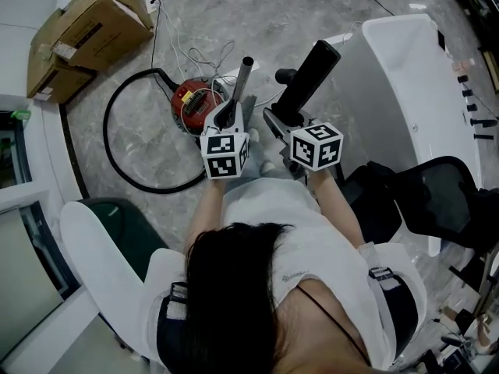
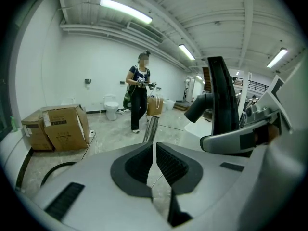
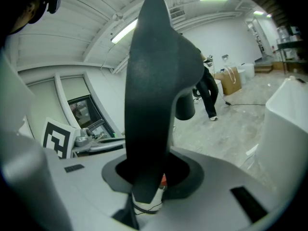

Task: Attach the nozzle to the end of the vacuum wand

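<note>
A thin metal vacuum wand [image 1: 243,76] sticks up and away from my left gripper [image 1: 231,114], which is shut on its lower part. In the left gripper view the wand [image 2: 150,128] rises from the tips of the gripper [image 2: 153,146], whose jaws are almost together. My right gripper [image 1: 287,119] is shut on a black nozzle [image 1: 309,76], held just right of the wand and apart from it. In the right gripper view the nozzle [image 3: 151,81] stands tall between the jaws of the gripper [image 3: 149,177], its round socket [image 3: 185,107] pointing right. From the left gripper view the nozzle [image 2: 219,100] shows at the right.
A red vacuum body [image 1: 195,104] with a looped black hose [image 1: 117,146] lies on the floor ahead. Cardboard boxes [image 1: 86,33] sit at the far left, a white tub [image 1: 405,84] at the right, a black chair [image 1: 437,201] beside me. A person [image 2: 138,97] stands across the room.
</note>
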